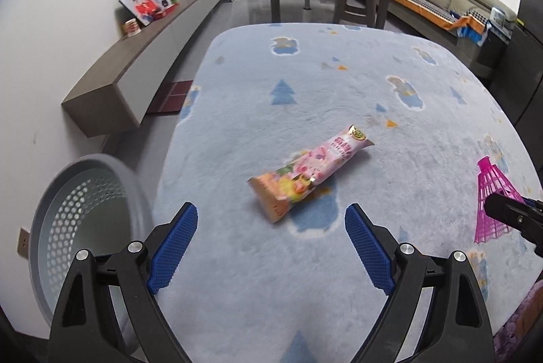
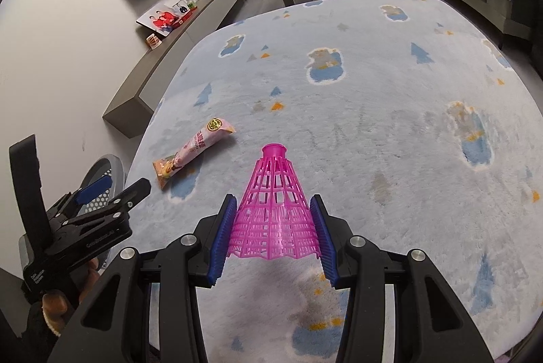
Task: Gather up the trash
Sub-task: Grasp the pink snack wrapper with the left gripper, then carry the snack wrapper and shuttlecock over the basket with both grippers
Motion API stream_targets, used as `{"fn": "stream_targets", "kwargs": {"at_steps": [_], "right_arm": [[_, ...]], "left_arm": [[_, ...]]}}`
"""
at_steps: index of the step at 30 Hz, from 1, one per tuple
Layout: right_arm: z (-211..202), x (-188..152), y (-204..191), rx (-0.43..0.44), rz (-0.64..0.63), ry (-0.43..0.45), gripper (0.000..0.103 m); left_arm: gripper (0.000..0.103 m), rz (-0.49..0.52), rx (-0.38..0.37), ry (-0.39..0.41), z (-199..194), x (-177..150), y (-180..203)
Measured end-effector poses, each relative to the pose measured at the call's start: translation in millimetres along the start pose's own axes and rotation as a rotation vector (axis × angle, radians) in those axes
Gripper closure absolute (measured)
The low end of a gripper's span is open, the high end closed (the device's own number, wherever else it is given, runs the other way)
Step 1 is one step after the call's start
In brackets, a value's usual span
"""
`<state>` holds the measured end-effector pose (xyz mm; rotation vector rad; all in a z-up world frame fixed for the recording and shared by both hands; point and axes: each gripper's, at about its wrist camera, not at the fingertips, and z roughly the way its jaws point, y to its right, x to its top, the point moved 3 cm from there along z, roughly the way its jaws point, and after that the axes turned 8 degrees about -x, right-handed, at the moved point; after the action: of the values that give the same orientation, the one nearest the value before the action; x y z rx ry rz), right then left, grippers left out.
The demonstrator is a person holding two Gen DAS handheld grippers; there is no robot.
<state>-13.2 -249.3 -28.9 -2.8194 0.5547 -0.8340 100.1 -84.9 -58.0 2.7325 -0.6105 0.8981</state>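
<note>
Blue rug (image 1: 339, 84): snack wrapper (image 1: 310, 173) just ahead of left claw (image 1: 271, 220), jaws apart, long axis diagonal. Right claw (image 2: 273, 227) clamps pink shuttlecock (image 2: 273, 210). Bin (image 1: 85, 220) left.

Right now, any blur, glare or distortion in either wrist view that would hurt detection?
Left wrist view: the snack wrapper and perforated bin are smeared by motion blur, and fisheye bends the carpet edges. Right wrist view: sharper, the pink shuttlecock crisp between the right gripper pads; same barrel distortion, dark vignette in the corners. No strong glare in either.
</note>
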Motion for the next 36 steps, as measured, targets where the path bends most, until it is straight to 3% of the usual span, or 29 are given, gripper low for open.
{"fn": "stream_targets", "kwargs": {"at_steps": [10,20,24,28,31,36], "right_arm": [[9,4,7,0.038,0.034,-0.017,0.060],[12,4,4,0.068,0.035,-0.031,0.060],[13,3,5,0.068,0.038,-0.035,0.060],[12,2,6,0.066,0.039,-0.032,0.060],[11,1,4,0.067,0.031,-0.028,0.060],[7,-1,0,0.068,0.009,-0.017,0.060]], "left_arm": [[0.016,0.044,-0.055,-0.079,58,21,18],[0.017,0.064,-0.068,-0.095,84,33,23],[0.040,0.068,-0.094,-0.107,85,29,26],[0.070,0.071,-0.117,-0.104,76,22,30],[0.079,0.062,-0.125,-0.105,69,17,31],[0.079,0.041,-0.113,-0.088,55,13,27]]}}
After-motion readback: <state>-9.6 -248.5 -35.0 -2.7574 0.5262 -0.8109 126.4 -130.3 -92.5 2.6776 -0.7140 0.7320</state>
